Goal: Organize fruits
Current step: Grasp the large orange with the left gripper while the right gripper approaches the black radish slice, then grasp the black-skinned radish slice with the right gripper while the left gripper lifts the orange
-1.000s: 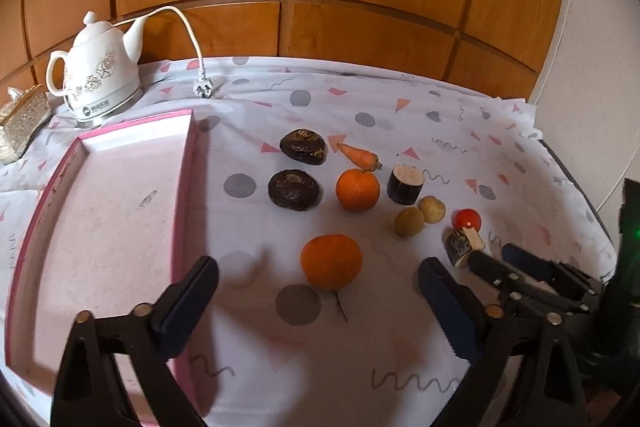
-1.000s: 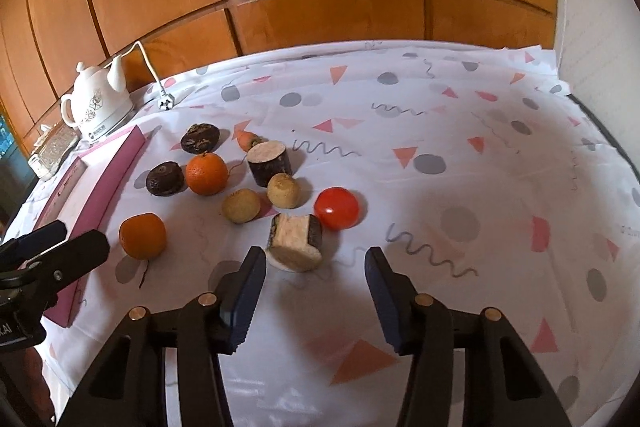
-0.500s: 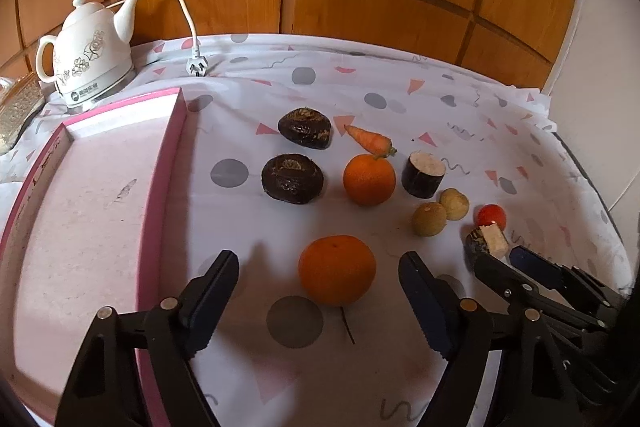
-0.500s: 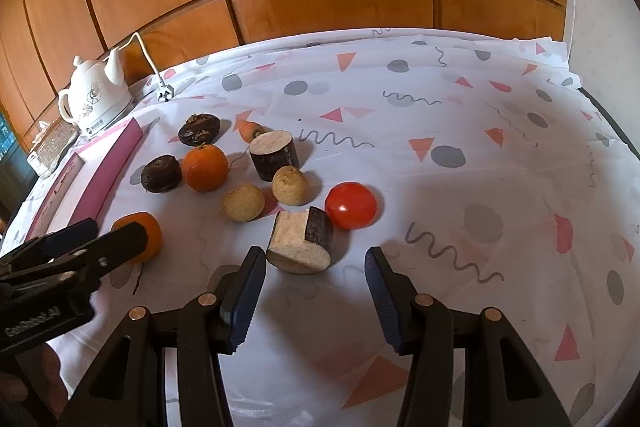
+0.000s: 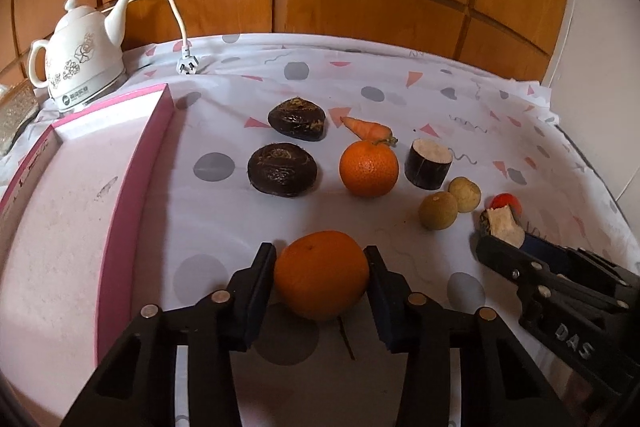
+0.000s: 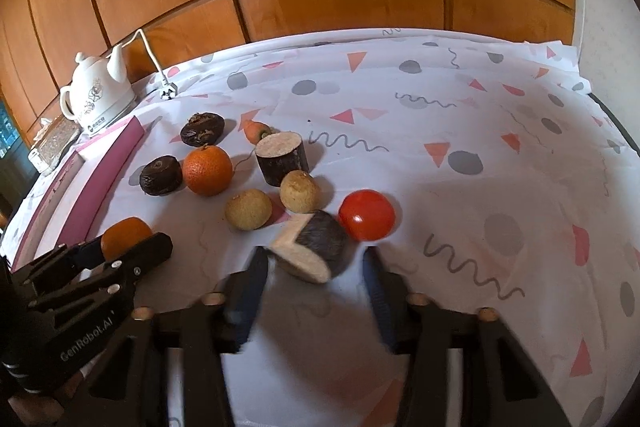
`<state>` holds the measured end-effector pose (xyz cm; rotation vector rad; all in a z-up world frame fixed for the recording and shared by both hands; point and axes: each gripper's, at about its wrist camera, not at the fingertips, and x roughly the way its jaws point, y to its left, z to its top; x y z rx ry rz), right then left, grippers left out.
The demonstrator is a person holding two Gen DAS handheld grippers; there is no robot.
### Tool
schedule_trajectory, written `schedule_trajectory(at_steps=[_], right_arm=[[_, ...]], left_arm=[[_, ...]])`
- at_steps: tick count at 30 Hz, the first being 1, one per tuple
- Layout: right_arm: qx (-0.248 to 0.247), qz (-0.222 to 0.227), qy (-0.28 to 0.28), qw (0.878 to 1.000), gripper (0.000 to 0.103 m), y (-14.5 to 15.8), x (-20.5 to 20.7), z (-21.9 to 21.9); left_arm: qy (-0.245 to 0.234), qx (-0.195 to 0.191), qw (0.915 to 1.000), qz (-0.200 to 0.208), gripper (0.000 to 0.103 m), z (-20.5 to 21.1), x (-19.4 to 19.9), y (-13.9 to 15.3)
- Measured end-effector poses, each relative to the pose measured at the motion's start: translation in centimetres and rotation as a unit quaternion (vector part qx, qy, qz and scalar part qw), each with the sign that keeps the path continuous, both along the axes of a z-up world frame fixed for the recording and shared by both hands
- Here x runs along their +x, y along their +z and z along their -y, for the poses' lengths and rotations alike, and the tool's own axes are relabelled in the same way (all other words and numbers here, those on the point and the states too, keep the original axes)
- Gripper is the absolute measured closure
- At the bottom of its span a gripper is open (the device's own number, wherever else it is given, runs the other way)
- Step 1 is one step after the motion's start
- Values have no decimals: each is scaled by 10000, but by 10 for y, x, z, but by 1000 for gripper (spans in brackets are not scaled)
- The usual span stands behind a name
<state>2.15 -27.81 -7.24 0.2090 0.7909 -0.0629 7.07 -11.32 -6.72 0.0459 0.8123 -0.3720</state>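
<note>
An orange [image 5: 322, 275] lies on the patterned cloth between the fingers of my left gripper [image 5: 318, 253]. Its jaws are closing and both pads touch the fruit's sides. In the right wrist view the same gripper [image 6: 132, 247] and orange [image 6: 124, 233] show at the left. My right gripper [image 6: 314, 255] straddles a tilted dark-skinned cut chunk [image 6: 312, 247]. Its jaws are closing too, with a gap left on the right side of the chunk. A red tomato [image 6: 366, 215] sits just beyond that chunk. The pink tray [image 5: 136, 163] lies at the left.
Beyond the grippers lie a second orange [image 5: 369, 169], a small carrot [image 5: 368, 131], two dark brown lumps [image 5: 282, 169], an upright cut chunk [image 5: 428, 165] and two tan round fruits [image 5: 438, 211]. A white kettle [image 5: 80, 63] with cord stands at the back left before wooden panels.
My left gripper came down and forward around the near orange and its jaws narrowed onto it. The right gripper's jaws narrowed around the cut chunk, which has tilted.
</note>
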Motion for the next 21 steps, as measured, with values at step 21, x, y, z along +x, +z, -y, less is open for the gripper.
schedule_trajectory(at_steps=[21], right_arm=[[-304, 179, 110, 9993, 66, -4, -1, -6]], left_arm=[[19, 9, 10000, 96, 65, -4, -8, 2]])
